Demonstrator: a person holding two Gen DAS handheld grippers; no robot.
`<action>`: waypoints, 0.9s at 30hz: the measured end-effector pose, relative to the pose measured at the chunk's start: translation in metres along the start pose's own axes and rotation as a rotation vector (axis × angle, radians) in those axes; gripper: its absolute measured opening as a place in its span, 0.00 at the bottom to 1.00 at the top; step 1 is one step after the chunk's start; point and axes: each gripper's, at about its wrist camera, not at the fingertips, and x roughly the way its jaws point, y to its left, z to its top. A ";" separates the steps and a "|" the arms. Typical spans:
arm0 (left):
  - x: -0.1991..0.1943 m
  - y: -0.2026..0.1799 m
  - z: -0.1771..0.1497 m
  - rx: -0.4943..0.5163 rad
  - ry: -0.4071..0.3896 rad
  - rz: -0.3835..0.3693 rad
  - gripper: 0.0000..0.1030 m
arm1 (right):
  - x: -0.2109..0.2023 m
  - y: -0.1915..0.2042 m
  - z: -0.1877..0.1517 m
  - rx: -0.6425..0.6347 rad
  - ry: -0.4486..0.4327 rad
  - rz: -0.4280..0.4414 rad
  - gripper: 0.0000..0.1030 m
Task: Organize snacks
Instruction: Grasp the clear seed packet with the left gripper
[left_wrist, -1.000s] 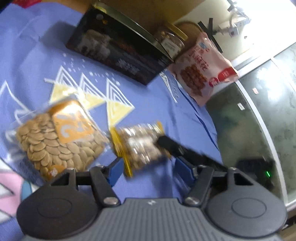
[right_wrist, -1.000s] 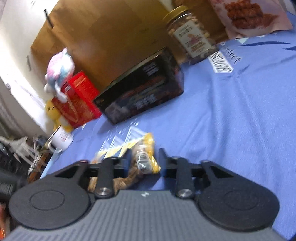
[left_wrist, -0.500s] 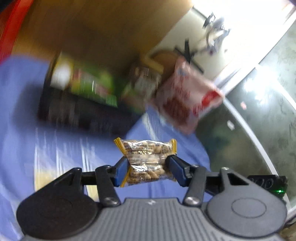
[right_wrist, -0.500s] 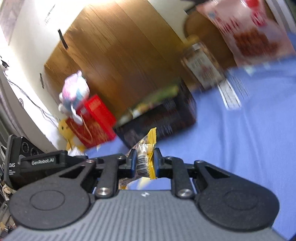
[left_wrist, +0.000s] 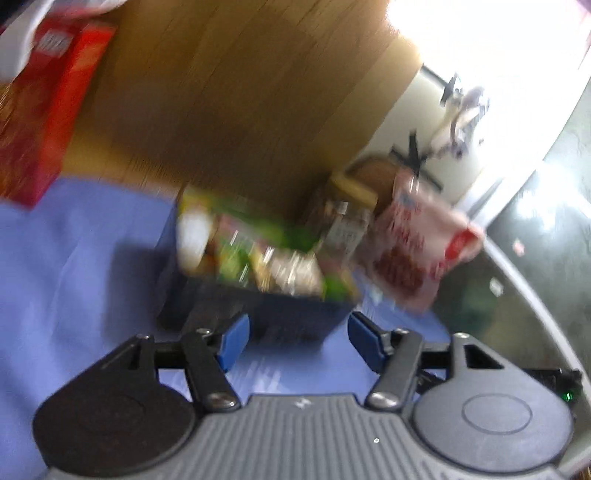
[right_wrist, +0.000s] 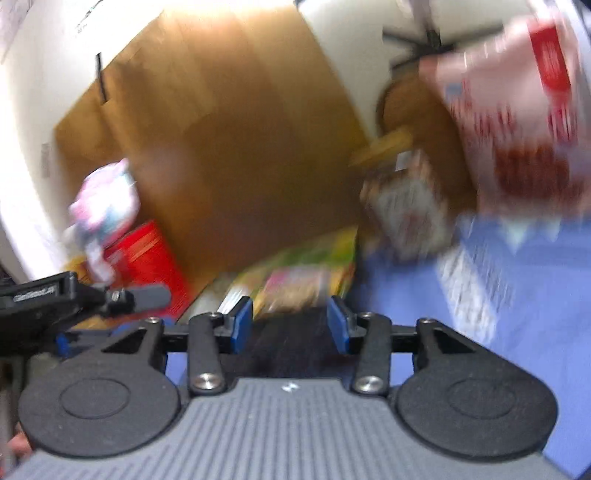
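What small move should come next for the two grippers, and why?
Probably draw both back from the dark box toward the next loose snack. The left gripper and right gripper are open and empty, and packets already fill the box, though blur hides detail.

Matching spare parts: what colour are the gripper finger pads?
Blue pads, clearest in the left wrist view.

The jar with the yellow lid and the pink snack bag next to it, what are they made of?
The jar looks like clear plastic or glass: its contents show through, under a yellow lid, probably plastic. Blur leaves it open. The pink snack bag looks like thin, glossy plastic film, since it crumples and sags. The dark box holding the snacks may be cardboard or tin; too blurred to tell.
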 end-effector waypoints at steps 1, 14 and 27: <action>-0.004 0.005 -0.010 -0.001 0.034 0.008 0.59 | -0.004 -0.002 -0.013 0.023 0.052 0.055 0.47; -0.027 0.042 -0.073 -0.082 0.186 0.008 0.56 | -0.028 0.019 -0.095 0.176 0.432 0.253 0.46; -0.029 0.048 -0.083 -0.177 0.155 -0.023 0.63 | -0.015 0.019 -0.101 0.234 0.376 0.267 0.18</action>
